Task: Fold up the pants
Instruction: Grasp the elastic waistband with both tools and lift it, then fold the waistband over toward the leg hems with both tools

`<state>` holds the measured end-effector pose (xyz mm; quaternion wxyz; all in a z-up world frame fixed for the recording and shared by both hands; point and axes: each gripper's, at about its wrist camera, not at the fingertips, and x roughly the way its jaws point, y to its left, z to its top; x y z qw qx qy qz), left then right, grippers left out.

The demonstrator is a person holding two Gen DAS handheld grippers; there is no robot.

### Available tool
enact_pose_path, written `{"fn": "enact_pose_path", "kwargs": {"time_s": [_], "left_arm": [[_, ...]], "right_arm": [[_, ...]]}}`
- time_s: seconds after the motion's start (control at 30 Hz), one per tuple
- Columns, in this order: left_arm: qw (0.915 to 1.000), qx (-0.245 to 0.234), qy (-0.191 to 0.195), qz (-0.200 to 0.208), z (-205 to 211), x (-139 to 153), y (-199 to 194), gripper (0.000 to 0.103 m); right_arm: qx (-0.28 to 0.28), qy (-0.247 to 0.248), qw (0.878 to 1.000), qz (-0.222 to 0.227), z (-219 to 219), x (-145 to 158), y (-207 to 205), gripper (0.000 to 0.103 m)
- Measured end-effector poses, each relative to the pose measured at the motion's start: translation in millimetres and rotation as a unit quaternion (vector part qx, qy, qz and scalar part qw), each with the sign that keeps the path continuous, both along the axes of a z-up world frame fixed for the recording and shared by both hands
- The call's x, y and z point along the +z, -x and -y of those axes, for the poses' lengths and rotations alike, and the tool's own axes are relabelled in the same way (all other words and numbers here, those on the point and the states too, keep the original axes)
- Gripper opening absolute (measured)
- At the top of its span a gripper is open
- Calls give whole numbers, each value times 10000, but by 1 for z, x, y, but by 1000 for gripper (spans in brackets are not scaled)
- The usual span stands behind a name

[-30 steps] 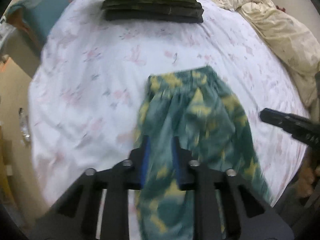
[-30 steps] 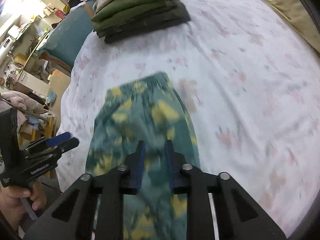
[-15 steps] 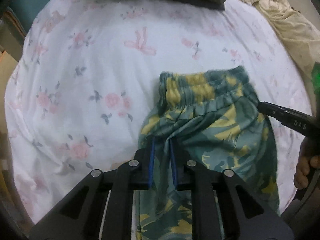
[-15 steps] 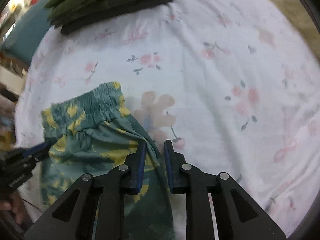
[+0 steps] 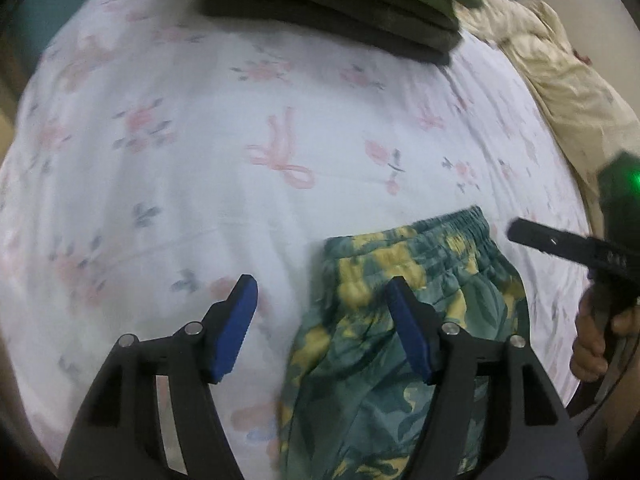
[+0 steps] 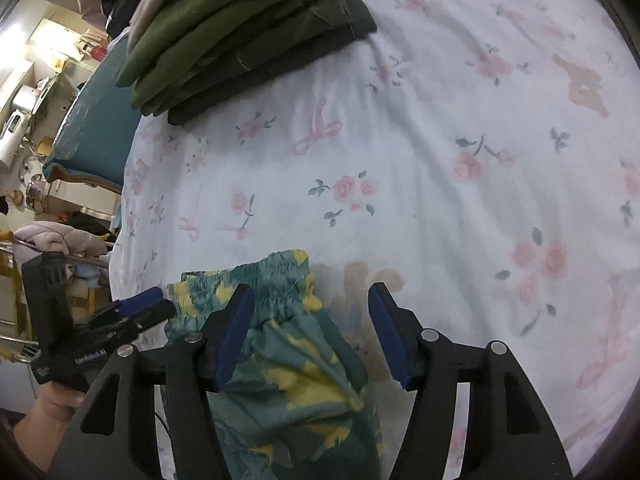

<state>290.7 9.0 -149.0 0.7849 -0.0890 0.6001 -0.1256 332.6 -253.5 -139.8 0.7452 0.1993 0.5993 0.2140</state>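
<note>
Green pants with yellow camouflage blotches [image 5: 404,320] lie on the flowered white bedsheet [image 5: 240,152], elastic waistband away from me. My left gripper [image 5: 322,298] is open and empty, just above the pants' left edge below the waistband. My right gripper [image 6: 310,304] is open and empty over the right side of the same pants [image 6: 288,364], near the waistband. Each gripper shows in the other's view: the right one [image 5: 560,244] at the waistband's right end, the left one [image 6: 132,312] at its left end.
A stack of folded dark green and olive garments [image 5: 340,4] [image 6: 240,36] sits at the far side of the bed. A crumpled cream blanket [image 5: 560,92] lies at the far right. A teal chair [image 6: 96,120] and room clutter stand beyond the bed's left edge.
Both grippers were shut on the pants below the waistband; both have opened and let go. The pants now lie flat on the sheet.
</note>
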Motion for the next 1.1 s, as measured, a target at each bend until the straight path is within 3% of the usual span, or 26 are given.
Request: {"fn": "enact_pose_path", "kwargs": {"time_s": [0.2, 0.23, 0.27, 0.3, 0.37, 0.47, 0.57, 0.63, 0.7, 0.87, 1.1], "left_arm": [[9995, -297, 128, -45, 6, -5, -13, 61], [9992, -332, 211, -62, 5, -6, -14, 49], [9982, -418, 412, -135, 5, -8, -16, 29], [9972, -497, 524, -198, 5, -8, -16, 28], [9973, -627, 356, -111, 7, -4, -16, 16], [9964, -753, 274, 282, 8, 19, -18, 14], [9916, -662, 288, 1072, 1, 63, -21, 14], [9791, -889, 7, 1829, 7, 95, -12, 14], [9703, -1144, -187, 2123, 15, 106, -4, 14], [9685, -1283, -187, 2125, 18, 113, 15, 14], [9595, -1629, -575, 2227, 32, 135, 56, 14]], "right_arm": [[307, -183, 9991, -247, -14, -19, -5, 59], [345, -153, 9990, -257, -17, -21, -6, 59], [376, -127, 9989, -247, -20, -22, -7, 52], [435, -140, 9987, -216, -23, -22, -8, 38], [644, -116, 9978, -100, -32, -18, -9, 28], [872, 173, 9953, 374, -39, 3, -9, 19], [697, 53, 9918, 1069, -35, 38, -13, 18], [657, 21, 9811, 1822, -34, 71, -7, 18], [671, 83, 9784, 1954, -34, 82, -7, 18], [887, 109, 9744, 2062, -27, 92, 6, 18], [1204, 504, 9659, 2238, -28, 116, 52, 18]]}}
